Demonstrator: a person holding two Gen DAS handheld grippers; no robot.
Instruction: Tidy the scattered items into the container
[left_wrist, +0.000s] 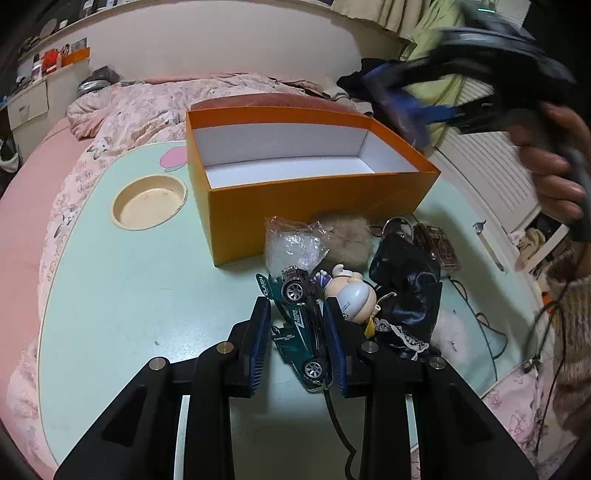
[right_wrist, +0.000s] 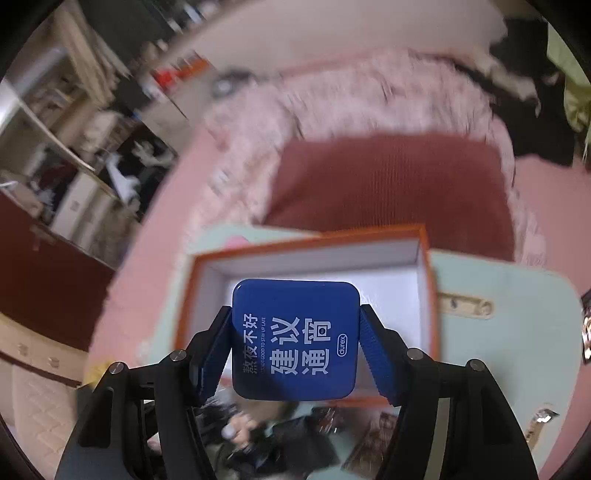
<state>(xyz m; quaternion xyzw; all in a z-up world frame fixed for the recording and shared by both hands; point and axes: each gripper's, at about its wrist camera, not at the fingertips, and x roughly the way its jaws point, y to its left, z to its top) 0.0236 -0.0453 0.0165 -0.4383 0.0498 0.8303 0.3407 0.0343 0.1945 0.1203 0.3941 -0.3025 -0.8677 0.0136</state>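
Observation:
In the left wrist view my left gripper (left_wrist: 297, 332) is shut on a green toy car (left_wrist: 299, 328), which lies on its side between the blue pads just above the mint table (left_wrist: 129, 295). The orange box (left_wrist: 295, 206) stands beyond it with a bare white inside. My right gripper (right_wrist: 295, 332) is shut on a blue square tin (right_wrist: 295, 338) with white lettering, held over the orange box (right_wrist: 306, 240). From the left wrist, the right gripper (left_wrist: 413, 110) is a dark blur above the box's right end, with a hand (left_wrist: 546, 173) behind it.
Beside the car lie a clear plastic bag (left_wrist: 293, 243), a beige furry lump (left_wrist: 347, 236), a small white-headed figure (left_wrist: 352, 295), a black doll dress (left_wrist: 406, 288) and a dark red card pack (left_wrist: 439, 247). A round cup recess (left_wrist: 149, 201) is left of the box. Pink bedding surrounds the table.

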